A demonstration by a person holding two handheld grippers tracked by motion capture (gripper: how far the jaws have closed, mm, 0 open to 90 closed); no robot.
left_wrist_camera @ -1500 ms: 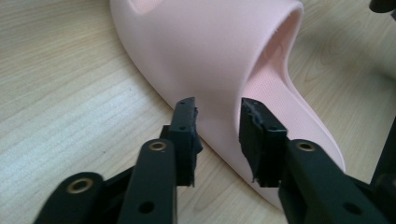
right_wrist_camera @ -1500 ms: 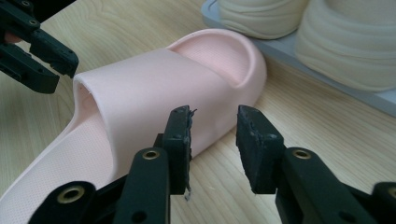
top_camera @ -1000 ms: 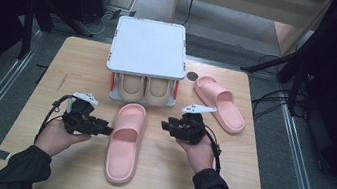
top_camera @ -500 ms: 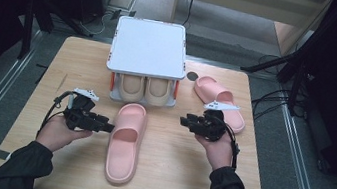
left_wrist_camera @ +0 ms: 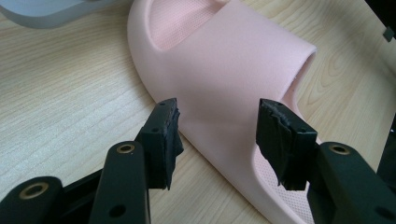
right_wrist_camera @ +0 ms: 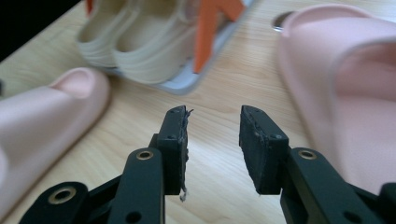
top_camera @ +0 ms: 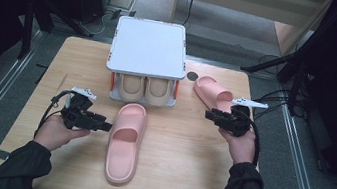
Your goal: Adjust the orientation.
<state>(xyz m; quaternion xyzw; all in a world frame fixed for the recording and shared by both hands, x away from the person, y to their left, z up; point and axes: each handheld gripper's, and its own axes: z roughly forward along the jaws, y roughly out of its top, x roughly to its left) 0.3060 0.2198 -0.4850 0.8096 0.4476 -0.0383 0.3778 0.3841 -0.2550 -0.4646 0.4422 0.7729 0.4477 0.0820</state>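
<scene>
Jaws of your left gripper [left_wrist_camera: 217, 135] gape wide beside the near slipper [top_camera: 125, 141]. Your right gripper [right_wrist_camera: 213, 140], narrowly parted, grips nothing beside the far slipper [top_camera: 213, 92].

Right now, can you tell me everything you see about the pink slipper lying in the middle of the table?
The pink slipper is a foam-looking slide with a wide strap over a dotted footbed and an open toe. It lies flat, sole down, on the wooden table, toe towards the shoe rack. The left gripper is aimed at its strap, jaws open, not touching.
</scene>
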